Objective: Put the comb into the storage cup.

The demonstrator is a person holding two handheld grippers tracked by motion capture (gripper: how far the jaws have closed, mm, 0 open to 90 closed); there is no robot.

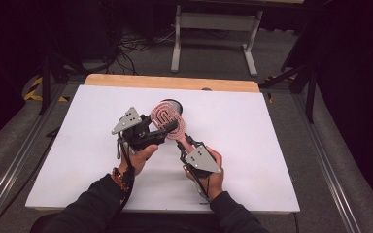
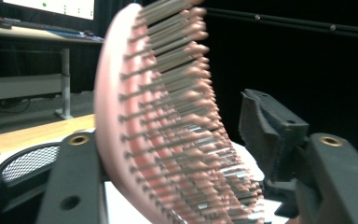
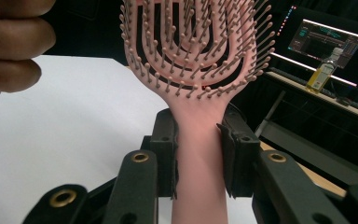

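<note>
A pink vented hairbrush (image 1: 167,119) is held in the air over the middle of the white table (image 1: 252,145). My right gripper (image 1: 187,143) is shut on its handle (image 3: 198,126), with both pads pressed against it and the bristled head rising above the jaws. My left gripper (image 1: 167,128) is open, its jaws straddling the brush head (image 2: 121,116). The smooth back of the head lies against the left jaw. The bristle tips point at the right pad (image 2: 265,130), and a small gap shows between them.
A black mesh cup (image 1: 172,103) stands on the table just behind the brush and appears again as the mesh cup (image 2: 28,161). A wooden strip (image 1: 170,81) edges the far side. Fingers of the left hand (image 3: 9,42) are close to the brush.
</note>
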